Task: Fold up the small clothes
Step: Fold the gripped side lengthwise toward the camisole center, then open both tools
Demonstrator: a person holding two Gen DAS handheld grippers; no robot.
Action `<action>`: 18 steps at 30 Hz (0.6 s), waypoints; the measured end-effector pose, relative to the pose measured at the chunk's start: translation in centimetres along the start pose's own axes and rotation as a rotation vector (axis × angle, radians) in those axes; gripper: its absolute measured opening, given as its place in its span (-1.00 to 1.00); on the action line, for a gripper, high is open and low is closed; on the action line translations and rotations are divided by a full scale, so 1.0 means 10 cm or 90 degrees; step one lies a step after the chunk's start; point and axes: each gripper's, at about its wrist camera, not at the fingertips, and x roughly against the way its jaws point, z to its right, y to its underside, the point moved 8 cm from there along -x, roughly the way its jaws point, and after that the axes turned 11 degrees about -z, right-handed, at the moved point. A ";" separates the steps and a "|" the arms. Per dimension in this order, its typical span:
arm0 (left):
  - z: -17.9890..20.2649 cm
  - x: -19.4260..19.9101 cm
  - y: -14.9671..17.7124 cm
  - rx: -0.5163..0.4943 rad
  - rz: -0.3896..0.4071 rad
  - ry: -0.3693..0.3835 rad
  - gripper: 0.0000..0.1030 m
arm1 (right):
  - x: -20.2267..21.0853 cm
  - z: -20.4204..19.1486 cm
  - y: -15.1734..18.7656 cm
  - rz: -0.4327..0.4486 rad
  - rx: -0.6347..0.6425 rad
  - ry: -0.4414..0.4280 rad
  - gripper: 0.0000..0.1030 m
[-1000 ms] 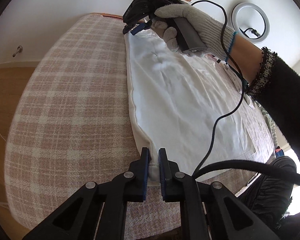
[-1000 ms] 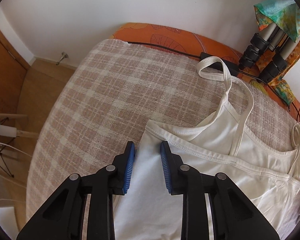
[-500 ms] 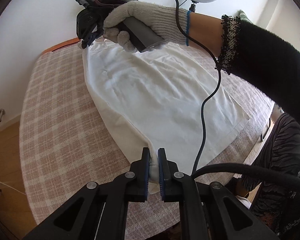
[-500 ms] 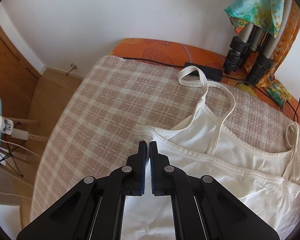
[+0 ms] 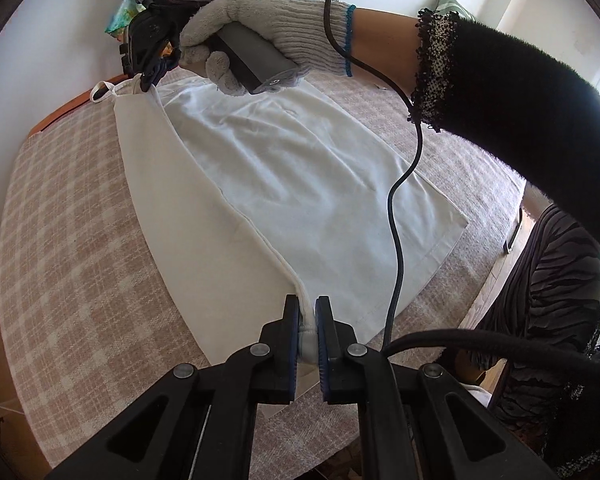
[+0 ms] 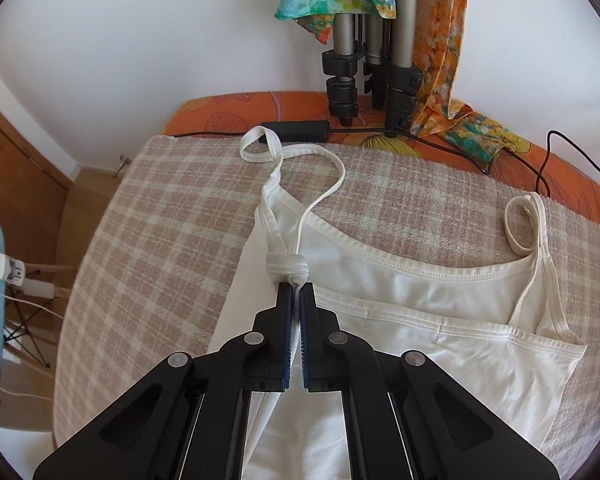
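White strappy camisole point(image 5: 300, 184) lies on a bed w/ a pink-and-cream checked blanket point(image 5: 68, 240). One long side of the top is lifted off the blanket and turned part-way over toward the middle, held taut btw. two grippers; the underside of that flap shows as a creamy strip beside the flat body. The far side lies flat, hem corner at the blanket's edge.

Progress, as a judgement: first lengthwise fold is underway, not finished. The lifted edge is not yet laid down on the body. Left to do, prob.: lay this side down, fold the other side in, tuck the straps, then fold top to bottom.

Left gripper point(image 5: 308, 320): jaws nearly together, pinching a bunched hem corner of the top; white cloth visibly squeezed btw. the blue pads.

Right gripper point(image 6: 296, 292): jaws pressed almost together, clamped on a rolled wad of the neckline seam at the base of one strap point(image 6: 300, 164). That strap trails in a loop across the blanket toward an orange bedspread point(image 6: 236, 106); the other strap point(image 6: 528, 220) lies curled near the far shoulder. In the left-wrist view a gloved hand point(image 5: 268, 36) holds this gripper at the top's upper corner.

Tripod legs point(image 6: 368, 68) w/ a bright scarf stand by the white wall.
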 end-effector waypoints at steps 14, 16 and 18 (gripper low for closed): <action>0.07 0.04 -0.12 -0.007 0.005 -0.063 -0.49 | 0.14 0.27 0.12 0.014 -0.029 -0.034 -0.84; 0.08 0.11 -0.13 -0.003 0.017 -0.080 -0.46 | 0.33 0.35 0.16 0.033 -0.032 -0.040 -0.84; 0.10 0.15 -0.14 0.008 0.026 -0.084 -0.46 | 0.53 0.45 0.23 0.047 -0.040 -0.053 -0.83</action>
